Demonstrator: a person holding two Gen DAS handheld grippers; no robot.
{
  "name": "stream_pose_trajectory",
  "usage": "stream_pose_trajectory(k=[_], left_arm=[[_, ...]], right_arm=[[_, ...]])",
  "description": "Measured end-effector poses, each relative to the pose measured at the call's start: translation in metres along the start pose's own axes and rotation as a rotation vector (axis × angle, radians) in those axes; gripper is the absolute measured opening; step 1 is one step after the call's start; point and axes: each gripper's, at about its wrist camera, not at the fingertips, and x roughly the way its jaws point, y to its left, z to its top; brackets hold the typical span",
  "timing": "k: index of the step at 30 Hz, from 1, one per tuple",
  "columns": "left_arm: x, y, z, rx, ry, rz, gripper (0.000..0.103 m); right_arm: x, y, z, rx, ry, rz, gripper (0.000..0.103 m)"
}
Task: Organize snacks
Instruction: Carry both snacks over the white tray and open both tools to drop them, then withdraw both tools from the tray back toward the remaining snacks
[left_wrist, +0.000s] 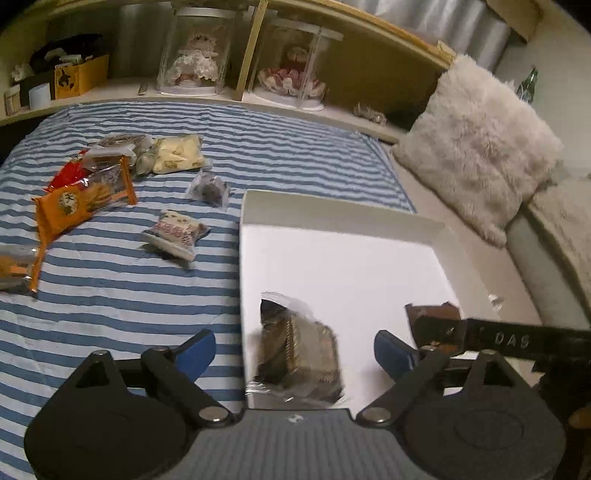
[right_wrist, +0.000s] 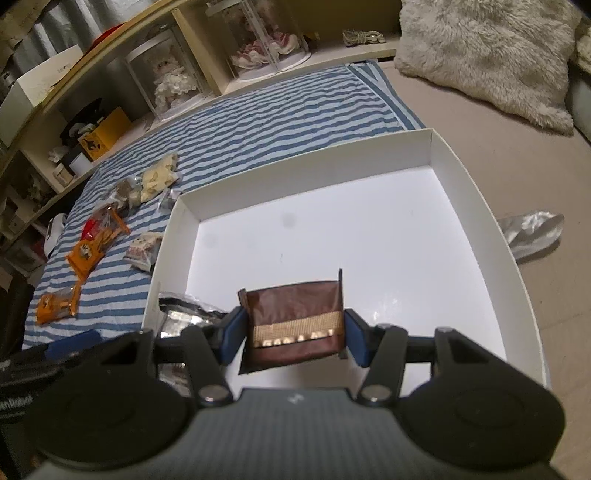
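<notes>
A shallow white box (left_wrist: 332, 208) (right_wrist: 295, 162) lies on a blue-striped sheet (left_wrist: 110, 295). My left gripper (left_wrist: 293, 354) is open over the box's near left corner, its blue fingertips wide apart on either side of a dark clear-wrapped snack packet (left_wrist: 295, 350) that rests in the box. My right gripper (right_wrist: 295, 338) is shut on a brown snack packet with a gold band (right_wrist: 295, 321) (left_wrist: 432, 319), held just above the box floor near the front. The dark packet (right_wrist: 184, 317) shows to its left. Loose snacks lie on the sheet: orange packs (left_wrist: 81, 203) (right_wrist: 88, 254), a yellow pack (left_wrist: 177, 153), a small pink-white pack (left_wrist: 177, 234) (right_wrist: 144, 247).
A fluffy cream pillow (left_wrist: 476, 144) (right_wrist: 487, 55) lies beyond the box on a beige cover. A low shelf (left_wrist: 122, 86) with two dolls in clear cases (left_wrist: 195, 55) runs along the far side. A silver bag (right_wrist: 532, 232) lies right of the box.
</notes>
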Motion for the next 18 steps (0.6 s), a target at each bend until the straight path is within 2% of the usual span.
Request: stream_pose_trajectory(k=[1, 3, 5, 8, 13, 18], left_arm=[[0.0, 0.001, -0.001, 0.009, 0.005, 0.011, 0.097], [0.0, 0.003, 0.0, 0.025, 0.023, 0.033, 0.102], [0.001, 0.005, -0.001, 0.037, 0.039, 0.048, 0.103], [0.004, 0.009, -0.003, 0.055, 0.064, 0.07, 0.103], [0.006, 0.016, -0.004, 0.059, 0.078, 0.106, 0.103], [0.012, 0.028, -0.001, 0.053, 0.062, 0.178, 0.103]], right_arm=[[0.001, 0.001, 0.0, -0.001, 0.0, 0.002, 0.066], [0.003, 0.003, 0.0, -0.003, 0.013, -0.013, 0.079], [0.003, 0.003, 0.0, -0.002, -0.009, -0.058, 0.086], [0.004, 0.003, -0.001, -0.005, 0.012, -0.08, 0.093], [0.005, 0.0, -0.003, -0.006, 0.028, -0.099, 0.096], [0.003, 0.0, -0.005, -0.009, 0.028, -0.098, 0.096]])
